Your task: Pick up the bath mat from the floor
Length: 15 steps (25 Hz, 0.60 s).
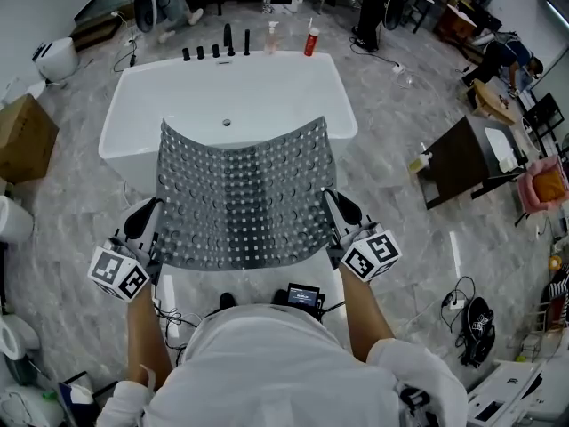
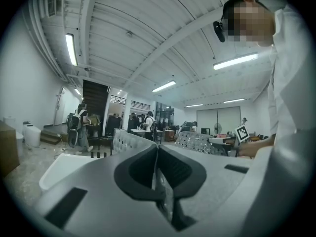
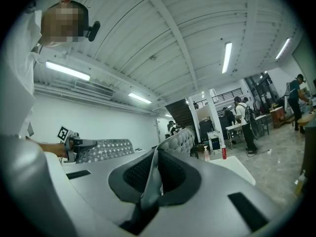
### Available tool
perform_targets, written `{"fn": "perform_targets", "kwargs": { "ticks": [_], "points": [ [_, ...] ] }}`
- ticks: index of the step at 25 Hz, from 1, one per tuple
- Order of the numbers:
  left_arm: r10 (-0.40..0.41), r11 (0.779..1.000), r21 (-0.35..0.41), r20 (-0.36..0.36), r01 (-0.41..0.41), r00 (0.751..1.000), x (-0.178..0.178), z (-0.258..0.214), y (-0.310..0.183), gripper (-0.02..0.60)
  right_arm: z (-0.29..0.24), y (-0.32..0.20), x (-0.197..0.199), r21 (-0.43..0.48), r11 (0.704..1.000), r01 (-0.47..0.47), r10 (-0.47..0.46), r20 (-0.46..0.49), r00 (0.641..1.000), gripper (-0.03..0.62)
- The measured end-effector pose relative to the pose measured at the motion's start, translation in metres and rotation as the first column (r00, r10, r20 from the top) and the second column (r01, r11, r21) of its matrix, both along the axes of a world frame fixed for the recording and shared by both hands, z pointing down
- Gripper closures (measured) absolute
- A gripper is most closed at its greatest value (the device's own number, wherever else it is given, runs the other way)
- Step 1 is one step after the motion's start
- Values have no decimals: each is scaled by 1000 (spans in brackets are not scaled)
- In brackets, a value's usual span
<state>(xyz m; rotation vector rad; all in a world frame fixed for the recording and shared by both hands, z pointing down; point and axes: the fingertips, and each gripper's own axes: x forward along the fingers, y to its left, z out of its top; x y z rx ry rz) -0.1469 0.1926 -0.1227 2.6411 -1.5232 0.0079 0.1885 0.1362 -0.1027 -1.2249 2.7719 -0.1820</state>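
Bath mat [image 1: 244, 194] is off the floor, stretched between both tools. Left gripper [image 1: 147, 229] is clamped tight on the mat's left edge, right gripper [image 1: 345, 213] clamped on its right edge. Each gripper view shows a thin strip of mat pinched between closed pads. Mat sags in the middle between them, and its far edge reaches past the jaw tips over the white bathtub [image 1: 133, 96]. Near half of the tub is mostly hidden under the mat. In the gripper views the jaw bodies block most of the mat, only raised far parts show. Bottles [image 1: 310, 41] on the tub's far rim, beyond the mat, are too small to identify.
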Motion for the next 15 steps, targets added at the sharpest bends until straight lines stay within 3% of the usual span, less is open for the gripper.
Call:
{"fn": "perform_targets", "kwargs": {
  "ticks": [15],
  "points": [
    [5, 1000, 21, -15, -5, 1000, 9, -16, -7, 563, -10, -5, 18, 4, 1000, -24, 24, 20, 1000, 554]
  ]
}}
